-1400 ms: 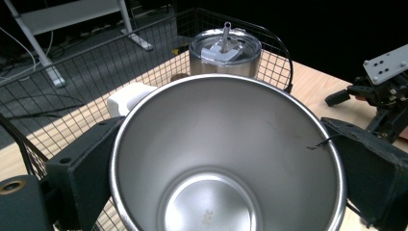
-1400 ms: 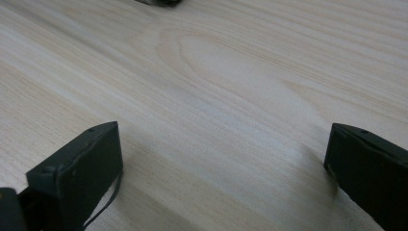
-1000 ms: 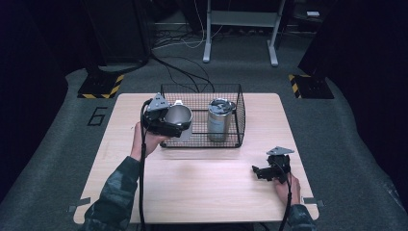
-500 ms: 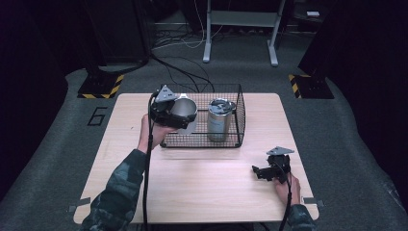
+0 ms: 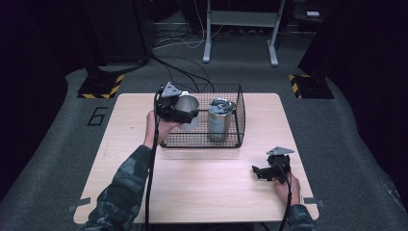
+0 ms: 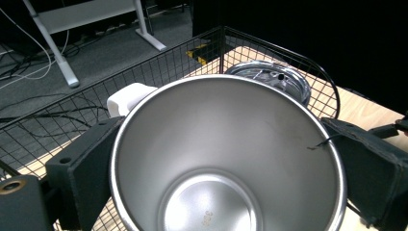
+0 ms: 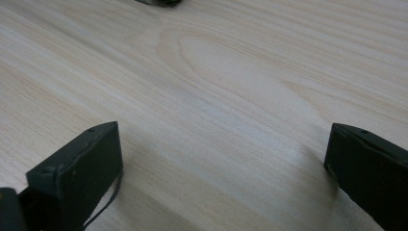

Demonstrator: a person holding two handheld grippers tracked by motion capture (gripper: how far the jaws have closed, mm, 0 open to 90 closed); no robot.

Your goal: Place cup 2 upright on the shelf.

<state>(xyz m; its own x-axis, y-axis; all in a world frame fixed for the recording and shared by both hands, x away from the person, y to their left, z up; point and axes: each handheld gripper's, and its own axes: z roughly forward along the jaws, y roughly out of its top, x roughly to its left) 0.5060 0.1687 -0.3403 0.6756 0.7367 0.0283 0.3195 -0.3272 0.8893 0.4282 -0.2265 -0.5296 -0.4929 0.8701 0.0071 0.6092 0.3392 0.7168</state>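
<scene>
Pale wooden table (image 5: 202, 192) stands on grey carpet (image 5: 57, 159) in a dark room.

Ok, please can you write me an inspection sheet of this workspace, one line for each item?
Surface: wooden table, bare in front of the basket.
Job's things: steel cup, open and empty, held in the left gripper over the wire basket; lidded steel tumbler upright inside the basket.
Clutter: nothing seen.
Grippers: left shut on the cup; right gripper open, low over the table near its right front.
Cables: one trails from each gripper; more lie on the floor behind.
Surroundings: dark grey floor, a painted 6, metal stand legs.
</scene>
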